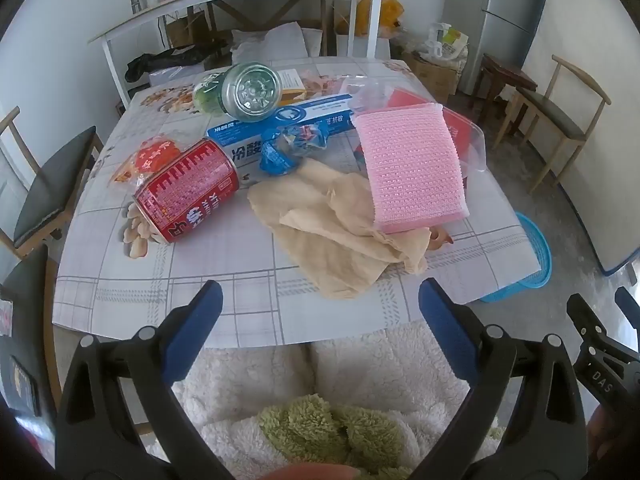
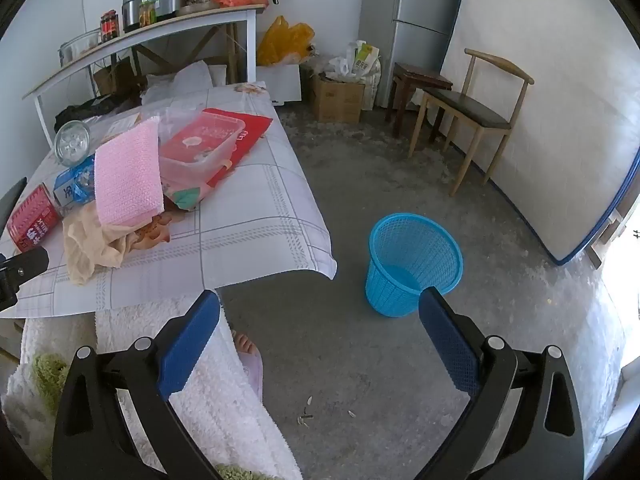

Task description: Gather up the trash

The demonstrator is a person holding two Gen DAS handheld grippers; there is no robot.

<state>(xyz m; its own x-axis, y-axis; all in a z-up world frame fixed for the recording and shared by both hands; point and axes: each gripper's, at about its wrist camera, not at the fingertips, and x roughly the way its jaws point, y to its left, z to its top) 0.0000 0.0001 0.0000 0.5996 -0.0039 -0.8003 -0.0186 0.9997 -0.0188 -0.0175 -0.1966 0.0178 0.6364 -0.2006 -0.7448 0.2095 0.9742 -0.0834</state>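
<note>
Strewn on the checked tablecloth (image 1: 168,280) within reach: red drinks can (image 1: 187,190) on its side, crumpled beige cloth (image 1: 332,220), pink knobbly sponge pad (image 1: 408,168), blue-and-white carton (image 1: 280,128). Set on the floor just beside the table for drop-offs: empty blue plastic mesh basket (image 2: 414,262). Left gripper (image 1: 320,332) and right gripper (image 2: 320,340) both spread wide, holding nothing, tilted down, likely ready for a first pick.

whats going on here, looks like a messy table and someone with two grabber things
A seated person holds a gripper in each hand at a cluttered table. The left gripper and right gripper are both wide open and empty. On the table lie a red can, a pink sponge, a beige cloth, a blue wrapper and a clear bottle. The blue basket on the floor looks empty, so collecting has not begun.
</note>
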